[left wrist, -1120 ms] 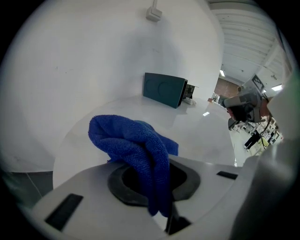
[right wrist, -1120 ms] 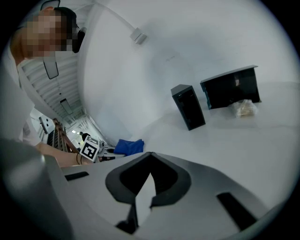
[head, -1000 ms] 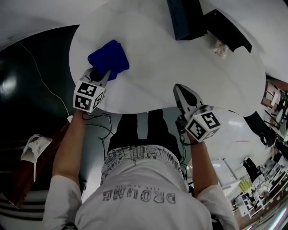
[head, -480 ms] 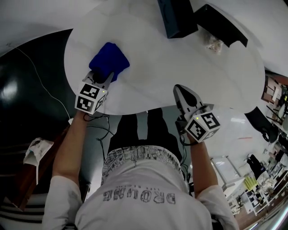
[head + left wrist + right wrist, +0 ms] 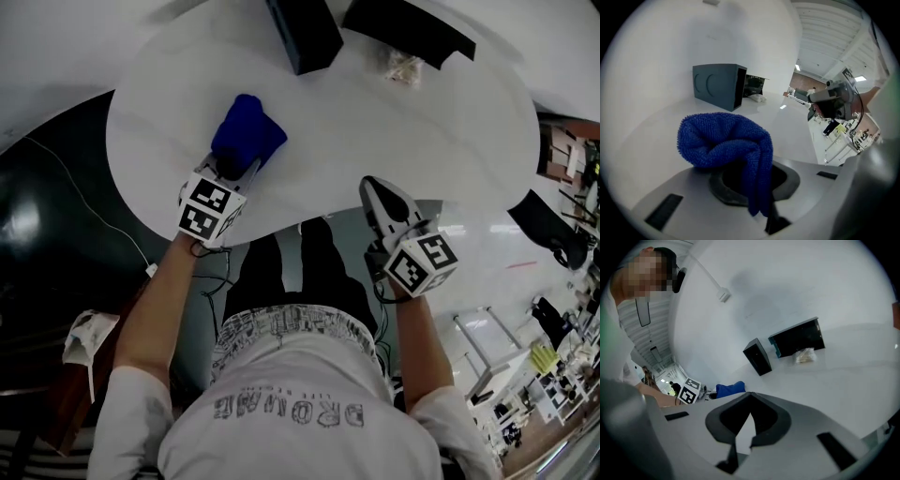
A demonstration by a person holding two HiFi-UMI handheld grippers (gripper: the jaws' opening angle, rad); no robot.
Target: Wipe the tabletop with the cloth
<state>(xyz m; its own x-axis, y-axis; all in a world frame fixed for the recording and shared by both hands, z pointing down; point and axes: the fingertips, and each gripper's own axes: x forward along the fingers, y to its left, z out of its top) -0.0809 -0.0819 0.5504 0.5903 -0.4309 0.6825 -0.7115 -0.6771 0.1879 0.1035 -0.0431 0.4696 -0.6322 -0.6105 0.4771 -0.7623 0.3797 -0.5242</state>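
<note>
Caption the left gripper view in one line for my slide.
Left tongs shut on a bunched blue cloth over the white tabletop, with a dark box standing behind.

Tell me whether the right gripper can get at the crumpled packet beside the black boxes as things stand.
Probably yes. The right gripper, shut and empty, is at the near edge, and only bare tabletop lies between it and the packet.

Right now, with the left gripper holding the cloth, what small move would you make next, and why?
Probably sweep the left gripper forward, dragging the cloth across the tabletop toward the dark box: its jaws are shut on the cloth, which lies on the table's left part, with bare surface ahead.
</note>
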